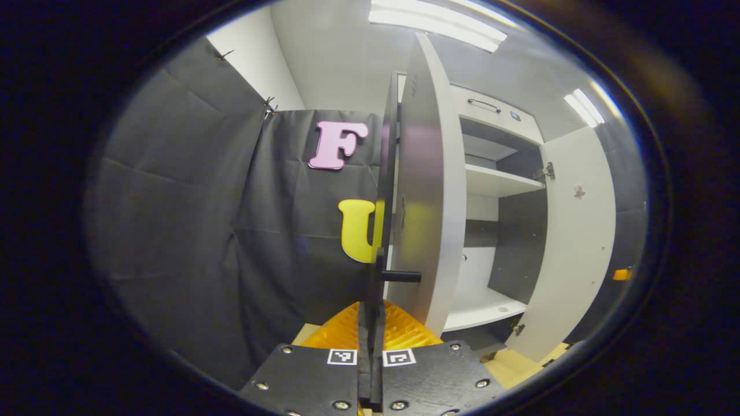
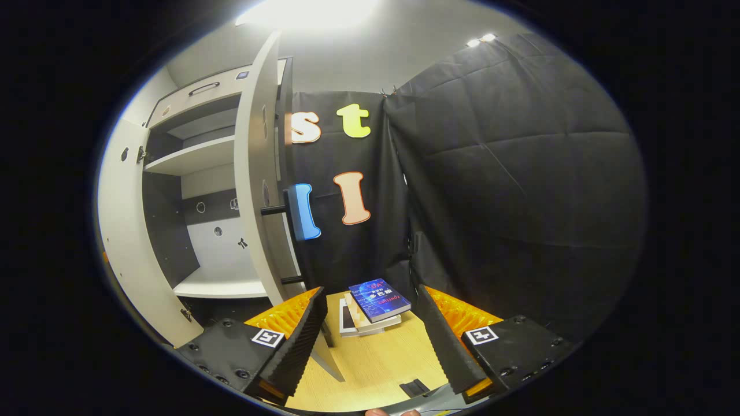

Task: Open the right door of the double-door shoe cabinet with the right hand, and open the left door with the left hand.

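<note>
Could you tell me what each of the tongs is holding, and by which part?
Left tongs clamp the left door's handle bar near its lower end; right tongs are open, holding nothing.

Counted: one shoe cabinet [image 2: 191, 98], two open doors [image 1: 430, 190], two shelves [image 1: 497, 182], one stack of books [image 2: 370, 312], two grippers [image 2: 367, 338].

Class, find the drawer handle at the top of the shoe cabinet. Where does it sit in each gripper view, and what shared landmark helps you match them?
Left gripper view: the drawer handle is upper right of centre, right of the edge-on left door.
Right gripper view: the drawer handle is upper left, left of the edge-on right door.
Shared landmark: the upper shelf, below the handle in both.
</note>
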Demonstrator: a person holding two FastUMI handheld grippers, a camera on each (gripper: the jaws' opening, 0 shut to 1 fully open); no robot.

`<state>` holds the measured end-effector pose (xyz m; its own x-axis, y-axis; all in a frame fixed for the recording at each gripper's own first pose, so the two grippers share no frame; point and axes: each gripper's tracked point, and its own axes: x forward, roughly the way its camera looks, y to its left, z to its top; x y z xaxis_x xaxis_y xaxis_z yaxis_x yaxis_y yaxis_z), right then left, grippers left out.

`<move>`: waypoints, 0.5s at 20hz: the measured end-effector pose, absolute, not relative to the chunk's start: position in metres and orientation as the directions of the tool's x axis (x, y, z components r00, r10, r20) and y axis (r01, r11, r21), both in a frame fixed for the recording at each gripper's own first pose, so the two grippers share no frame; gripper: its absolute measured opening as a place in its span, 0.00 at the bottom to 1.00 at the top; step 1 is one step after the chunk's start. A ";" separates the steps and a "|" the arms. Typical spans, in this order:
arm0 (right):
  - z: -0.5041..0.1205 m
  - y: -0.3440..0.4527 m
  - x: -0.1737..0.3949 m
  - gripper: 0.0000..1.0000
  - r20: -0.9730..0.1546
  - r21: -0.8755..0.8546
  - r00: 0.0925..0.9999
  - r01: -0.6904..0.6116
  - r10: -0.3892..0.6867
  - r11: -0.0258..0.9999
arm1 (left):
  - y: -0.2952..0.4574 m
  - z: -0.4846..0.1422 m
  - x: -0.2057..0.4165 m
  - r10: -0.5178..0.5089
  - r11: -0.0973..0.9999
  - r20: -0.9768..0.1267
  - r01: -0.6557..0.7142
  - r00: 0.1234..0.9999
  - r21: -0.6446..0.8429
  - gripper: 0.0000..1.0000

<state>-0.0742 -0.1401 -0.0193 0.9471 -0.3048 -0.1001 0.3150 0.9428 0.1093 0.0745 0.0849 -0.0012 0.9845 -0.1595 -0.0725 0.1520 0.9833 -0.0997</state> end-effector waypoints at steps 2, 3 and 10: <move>-0.017 -0.133 -0.077 0.98 -0.107 0.105 0.950 0.303 -0.292 0.947 | 0.085 -0.006 0.074 -0.162 0.983 -0.081 0.154 0.983 -0.098 0.01; -0.013 -0.129 -0.079 0.92 -0.104 0.101 0.953 0.296 -0.286 0.950 | 0.085 -0.009 0.074 -0.153 0.986 -0.089 0.146 0.984 -0.086 0.00; 0.016 -0.099 -0.071 0.92 -0.035 0.107 0.984 0.175 -0.173 0.979 | 0.087 -0.006 0.045 -0.070 0.992 -0.145 0.054 0.987 -0.111 0.00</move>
